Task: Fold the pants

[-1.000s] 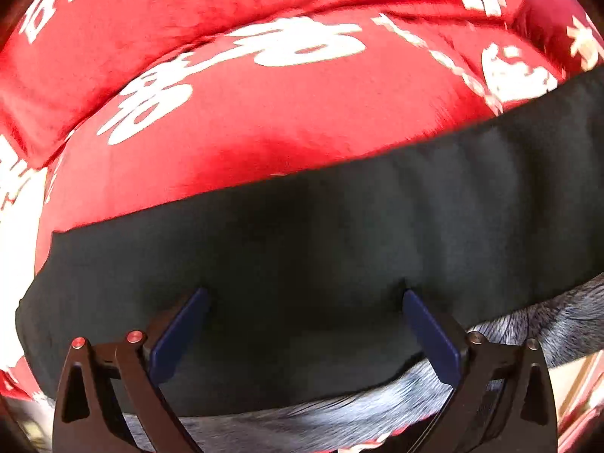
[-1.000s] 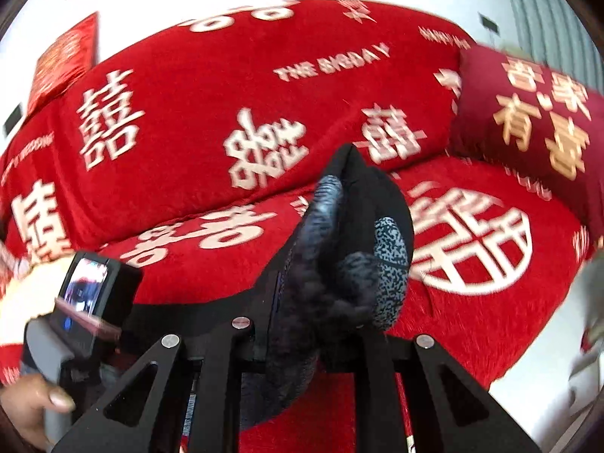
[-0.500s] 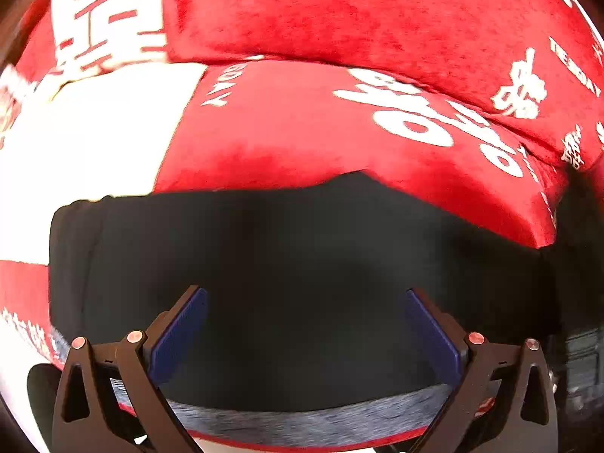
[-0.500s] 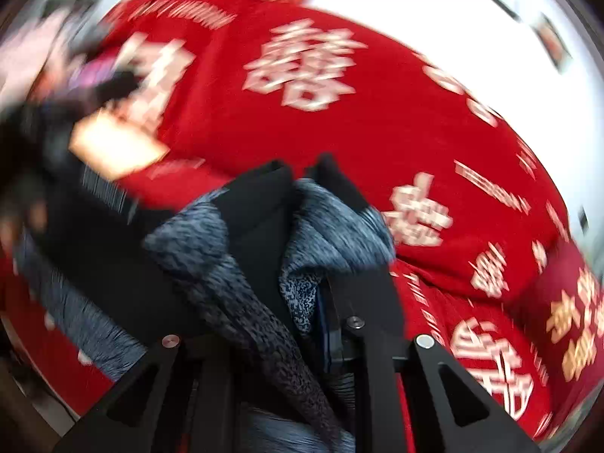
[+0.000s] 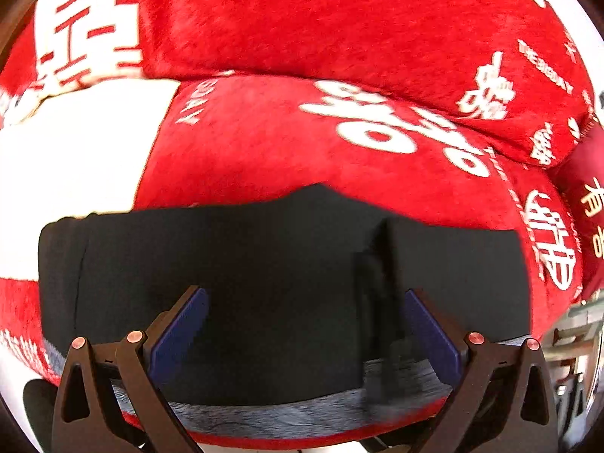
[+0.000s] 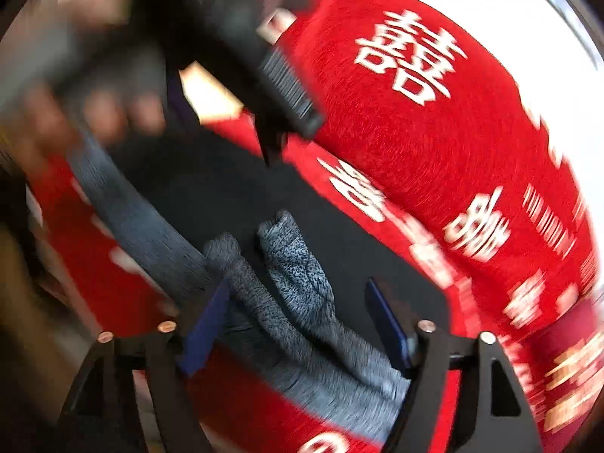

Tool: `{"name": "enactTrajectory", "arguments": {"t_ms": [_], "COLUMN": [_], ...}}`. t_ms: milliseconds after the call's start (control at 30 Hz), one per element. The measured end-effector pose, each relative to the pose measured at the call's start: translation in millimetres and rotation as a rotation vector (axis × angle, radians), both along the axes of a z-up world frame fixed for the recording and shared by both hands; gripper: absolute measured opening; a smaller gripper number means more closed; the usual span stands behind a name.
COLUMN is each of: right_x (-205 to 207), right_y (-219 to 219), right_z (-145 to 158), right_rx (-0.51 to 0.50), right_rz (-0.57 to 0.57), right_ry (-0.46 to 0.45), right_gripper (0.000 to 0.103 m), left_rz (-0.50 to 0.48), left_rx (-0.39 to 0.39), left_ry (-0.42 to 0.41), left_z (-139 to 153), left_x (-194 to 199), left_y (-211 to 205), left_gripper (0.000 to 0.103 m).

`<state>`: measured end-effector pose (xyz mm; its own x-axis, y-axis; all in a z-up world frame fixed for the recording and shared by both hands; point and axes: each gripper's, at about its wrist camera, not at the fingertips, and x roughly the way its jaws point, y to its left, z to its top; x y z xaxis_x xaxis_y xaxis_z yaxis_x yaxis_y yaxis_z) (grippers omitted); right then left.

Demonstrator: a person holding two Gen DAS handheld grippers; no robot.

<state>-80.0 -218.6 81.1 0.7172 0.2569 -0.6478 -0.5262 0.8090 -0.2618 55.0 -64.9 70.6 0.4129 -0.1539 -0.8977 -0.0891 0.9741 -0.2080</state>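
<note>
A: Start at the jaws. The right gripper [image 6: 298, 324] stands wide; its jaws have just been opening. The grey lining of the pants [image 6: 302, 302] lies between the pads, but neither pad presses on it.

B: So it has let go?

A: I judge so. A second ago those jaws were clamped narrow on a bunched end of the pants, held up in the air. Now that end lies slack on top of the black cloth, on the red sofa [image 6: 434, 132].

B: And the left gripper [image 5: 302, 336]?

A: Wide too, with nothing between the pads. It hovers over the pants [image 5: 245, 283], pointing down at them. It was just as wide in both earlier pictures.

B: Where do the pants lie now?

A: Across the near edge of the seat, a black band with a strip of grey lining along its near side. In the left view a second layer overlaps on the right part, with a step where it begins. A second ago that view showed one long single band and no overlap.

B: Meaning a fold has been laid?

A: Likely: one end carried over and dropped onto the rest. Whether the edges line up I cannot tell; the right view is blurred.

B: Anything further out?

A: A hand [image 6: 102, 113] at far left in the right view, smeared.
</note>
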Motion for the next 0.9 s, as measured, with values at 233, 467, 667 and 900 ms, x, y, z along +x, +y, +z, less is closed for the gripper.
{"name": "enactTrajectory", "arguments": {"t_ms": [233, 467, 667, 900], "right_x": [63, 73, 138, 194], "right_y": [-103, -105, -94, -66], "right_z": [-24, -36, -3, -58], "right_rx": [0.289, 0.281, 0.244, 0.051], "right_rz": [-0.291, -0.286, -0.321, -0.381], "right_ry": [0.312, 0.423, 0.295, 0.398], "right_gripper": [0.081, 0.081, 0.082, 0.099], "left_rz": [-0.128, -0.146, -0.126, -0.120], "left_rx": [0.240, 0.225, 0.207, 0.157], "left_ry": [0.080, 0.105, 0.102, 0.104], "left_z": [-30, -53, -55, -58], "left_x": [1, -19, -17, -19], "left_y": [-70, -69, -66, -62], "left_gripper": [0.103, 0.103, 0.103, 0.103]}}
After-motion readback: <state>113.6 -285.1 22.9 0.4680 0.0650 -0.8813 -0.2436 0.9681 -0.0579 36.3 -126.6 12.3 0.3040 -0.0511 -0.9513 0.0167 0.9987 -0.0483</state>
